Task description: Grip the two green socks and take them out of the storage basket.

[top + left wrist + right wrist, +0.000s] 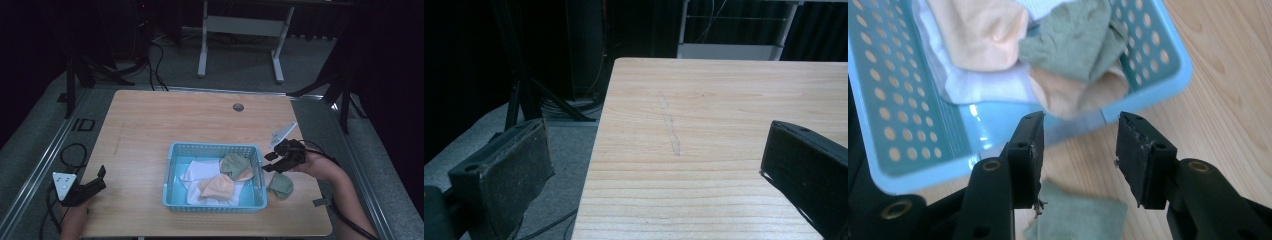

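Observation:
A light blue perforated basket sits on the wooden table and holds white, peach and green cloths. A green cloth lies on top near its right wall. Another green cloth lies on the table just right of the basket. My right gripper hovers open above that loose cloth, next to the basket's right wall; in its own view the right gripper has nothing between its jaws, with the loose green cloth below and the basket ahead. My left gripper rests open at the table's front left corner.
In the left gripper view the left gripper faces bare wood with a faint scratch and the table's left edge. A round cable hole lies at the far side. Stands and cables surround the table on the floor.

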